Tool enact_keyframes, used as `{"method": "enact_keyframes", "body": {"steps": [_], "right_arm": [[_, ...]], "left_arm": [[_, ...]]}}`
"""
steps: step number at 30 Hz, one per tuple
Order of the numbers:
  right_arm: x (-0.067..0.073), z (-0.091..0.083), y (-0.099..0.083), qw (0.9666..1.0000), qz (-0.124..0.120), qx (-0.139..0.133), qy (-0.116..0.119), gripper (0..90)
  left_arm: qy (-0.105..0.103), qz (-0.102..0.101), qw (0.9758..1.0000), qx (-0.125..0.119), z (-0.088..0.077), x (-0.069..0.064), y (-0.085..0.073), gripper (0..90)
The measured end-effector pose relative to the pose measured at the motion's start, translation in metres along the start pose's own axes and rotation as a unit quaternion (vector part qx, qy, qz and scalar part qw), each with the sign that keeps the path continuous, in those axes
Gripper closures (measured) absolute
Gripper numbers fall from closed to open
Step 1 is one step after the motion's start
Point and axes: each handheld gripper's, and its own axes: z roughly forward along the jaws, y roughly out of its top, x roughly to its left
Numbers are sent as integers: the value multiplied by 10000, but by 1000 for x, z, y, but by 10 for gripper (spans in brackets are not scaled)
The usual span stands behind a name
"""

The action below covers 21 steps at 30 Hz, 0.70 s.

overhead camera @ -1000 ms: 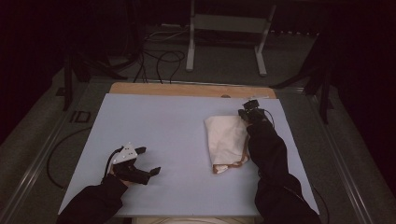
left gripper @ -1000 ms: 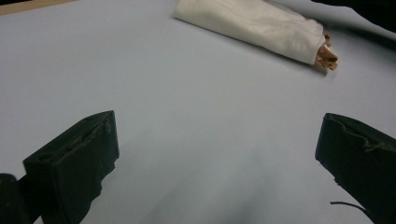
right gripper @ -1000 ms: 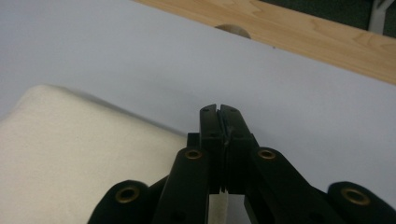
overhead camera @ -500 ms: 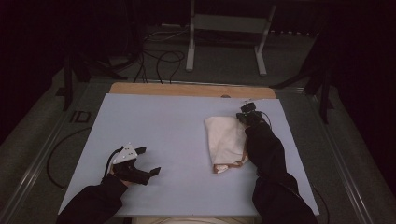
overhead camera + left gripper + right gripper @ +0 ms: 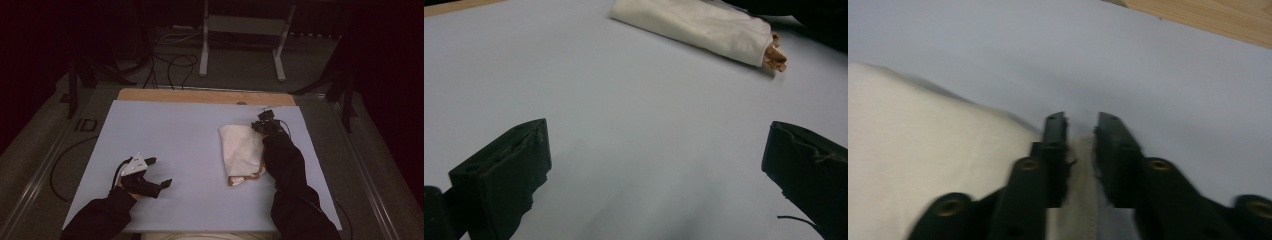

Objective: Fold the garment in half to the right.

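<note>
Covering wooden table (image 5: 200, 95): pale-blue sheet (image 5: 175, 140)

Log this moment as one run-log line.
left gripper: open, idle on mat | right gripper: jaws just opening, cloth edge between them | folded cloth: flat on blue mat

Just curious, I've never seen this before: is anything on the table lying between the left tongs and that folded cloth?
Nothing visible. Bare blue table top lies between the open left tongs and the folded cloth. The right tongs already stand at the cloth's far edge, a strip of it between them.
</note>
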Motion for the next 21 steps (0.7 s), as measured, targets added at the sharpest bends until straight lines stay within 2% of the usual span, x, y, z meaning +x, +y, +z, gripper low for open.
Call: {"method": "enact_keyframes", "body": {"steps": [4, 7, 14, 17, 19, 21], "right_arm": [[3, -6, 6, 9999, 39, -18, 140, 528], [5, -11, 10, 9997, 46, -114, 229, 442], [13, -18, 16, 9981, 66, -119, 603, 268], [16, -21, 18, 9972, 74, -174, 721, 226], [19, -23, 19, 9957, 4, -173, 910, 167], [22, -24, 20, 9950, -17, -201, 980, 155]], "left_arm": [[7, 8, 10000, 9, 0, 0, 0, 2], [15, 9, 10000, 14, 0, 0, 0, 2], [12, 14, 10000, 15, 1, 0, 0, 2], [21, 15, 10000, 16, 1, 0, 0, 2], [22, 16, 10000, 17, 0, 0, 0, 2], [24, 10, 10000, 17, 0, 0, 0, 2]]}}
